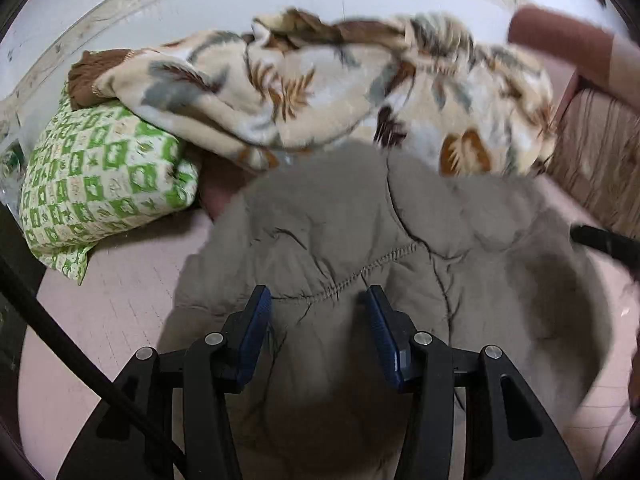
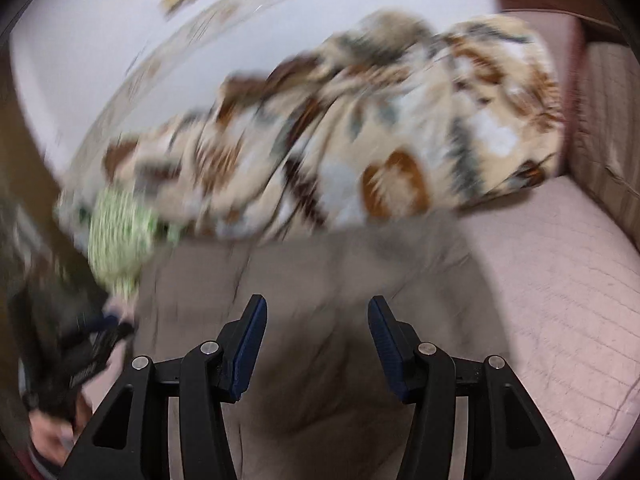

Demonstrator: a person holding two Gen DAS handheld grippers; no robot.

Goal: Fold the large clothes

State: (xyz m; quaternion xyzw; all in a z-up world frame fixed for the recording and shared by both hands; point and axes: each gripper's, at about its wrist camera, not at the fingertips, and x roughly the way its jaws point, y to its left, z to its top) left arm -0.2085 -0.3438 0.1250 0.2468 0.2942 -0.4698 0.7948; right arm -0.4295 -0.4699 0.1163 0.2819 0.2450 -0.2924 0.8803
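Left wrist view: the left gripper hangs with jaws released over the grey-brown garment, which lies spread on the pink bed, flat for folding. At eleven o'clock a patterned blanket sits bunched, clear of it. The right gripper gapes too, gripping nothing, garment beneath.

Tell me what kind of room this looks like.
Probably a bedroom or a living room at home: a pink quilted mattress or couch seat, a green patterned pillow, a leaf-print blanket, and a taupe garment spread for folding.
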